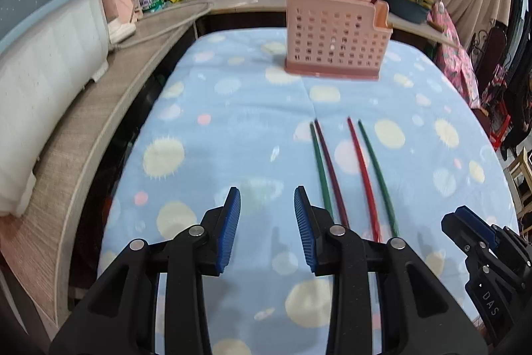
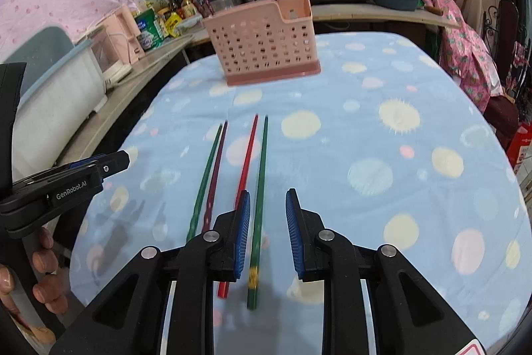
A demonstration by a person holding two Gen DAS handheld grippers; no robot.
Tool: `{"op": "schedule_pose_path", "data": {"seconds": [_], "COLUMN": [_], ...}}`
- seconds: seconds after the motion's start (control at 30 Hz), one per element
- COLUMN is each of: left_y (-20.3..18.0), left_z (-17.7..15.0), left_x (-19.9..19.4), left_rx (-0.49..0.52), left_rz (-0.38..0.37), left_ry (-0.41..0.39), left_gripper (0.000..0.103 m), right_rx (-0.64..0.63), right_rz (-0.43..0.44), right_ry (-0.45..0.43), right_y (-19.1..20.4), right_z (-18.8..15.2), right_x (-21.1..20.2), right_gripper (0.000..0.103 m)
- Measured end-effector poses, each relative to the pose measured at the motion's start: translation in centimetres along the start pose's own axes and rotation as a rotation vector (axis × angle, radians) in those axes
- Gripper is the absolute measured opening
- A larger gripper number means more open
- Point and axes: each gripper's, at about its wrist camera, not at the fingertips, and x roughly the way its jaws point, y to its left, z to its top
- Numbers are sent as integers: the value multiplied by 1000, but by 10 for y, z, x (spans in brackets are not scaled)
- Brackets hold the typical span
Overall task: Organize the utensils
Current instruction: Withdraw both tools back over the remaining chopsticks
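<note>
Here the left gripper (image 1: 267,205) is hanging over the dotted blue cloth on the table (image 1: 232,108) with its jaws partly apart and nothing between them, while the right gripper (image 2: 267,208) is standing beside it, jaws likewise a little apart and empty. Four chopsticks are lying side by side on the cloth, pointing away toward the far end, probably set out that way so each can be picked singly. The left green chopstick (image 1: 320,162) and the dark maroon chopstick (image 1: 331,168) are lying just to the right of the left gripper's right finger. The red chopstick (image 2: 247,162) is running under the right gripper's left finger, and the right green chopstick (image 2: 260,188) is showing in the gap between that gripper's fingers, though the pads are not touching it. Farther off, the pink holder (image 2: 262,42) is standing upright near the table's far edge, already carrying a few chopsticks, so it is likely where these belong.
</note>
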Motion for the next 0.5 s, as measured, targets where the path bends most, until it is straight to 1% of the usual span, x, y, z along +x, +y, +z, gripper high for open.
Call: {"op": "schedule_pose_path", "data": {"seconds": [0.1, 0.17, 0.3, 0.5], "left_y": [-2, -4, -7, -13], "left_z": [-16, -24, -36, -51], "left_x": [7, 9, 11, 11], "left_rx": [-2, 4, 8, 24], "left_rz": [-9, -8, -19, -38], "left_ry": [41, 54, 74, 94], "left_gripper": [32, 32, 32, 32], "right_rx": [10, 15, 7, 15], "right_rz": [8, 15, 19, 14], "right_ry": [34, 51, 75, 100], "right_y": [2, 4, 9, 9], "right_z": [-16, -23, -36, -47], "right_x": [4, 6, 11, 16], "right_gripper": [22, 22, 22, 22]}}
